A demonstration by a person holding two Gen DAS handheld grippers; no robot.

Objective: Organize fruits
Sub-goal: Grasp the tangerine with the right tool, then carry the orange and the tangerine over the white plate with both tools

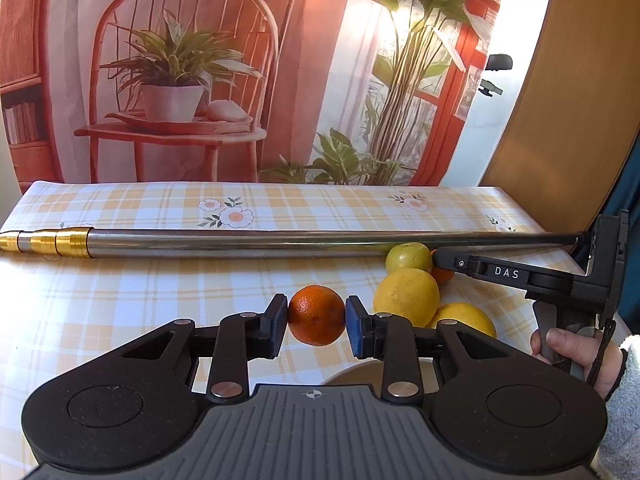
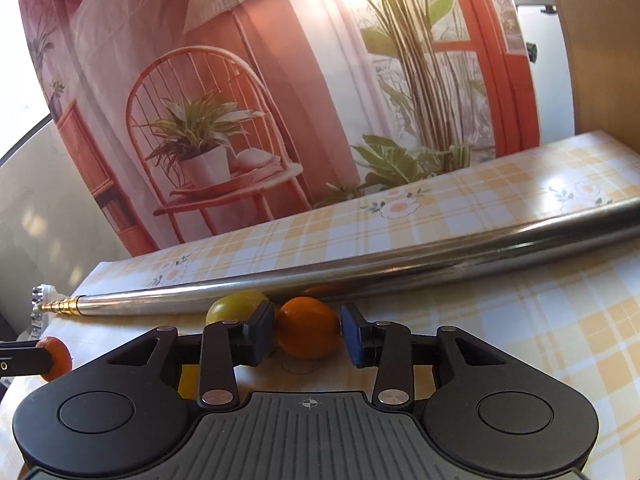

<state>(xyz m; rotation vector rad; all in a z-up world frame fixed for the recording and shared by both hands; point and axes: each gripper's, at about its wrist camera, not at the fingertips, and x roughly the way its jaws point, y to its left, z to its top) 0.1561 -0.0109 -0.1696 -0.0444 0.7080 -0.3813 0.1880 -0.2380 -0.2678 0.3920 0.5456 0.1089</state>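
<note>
1. Left tongs [image 1: 316, 322] clamp a dark orange [image 1: 316, 321], lifted, nearer the camera than the metal pole [image 1: 240, 242].
2. Right tongs [image 2: 307, 334] gape around a second orange [image 2: 308, 328] just before the pole, on the worktop [image 2: 520, 320].
3. Advice: centre pads, close gently.

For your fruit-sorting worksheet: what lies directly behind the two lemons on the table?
Behind the lemons sit a green fruit and a partly hidden orange, then a metal pole. The right gripper covers the rest.
</note>
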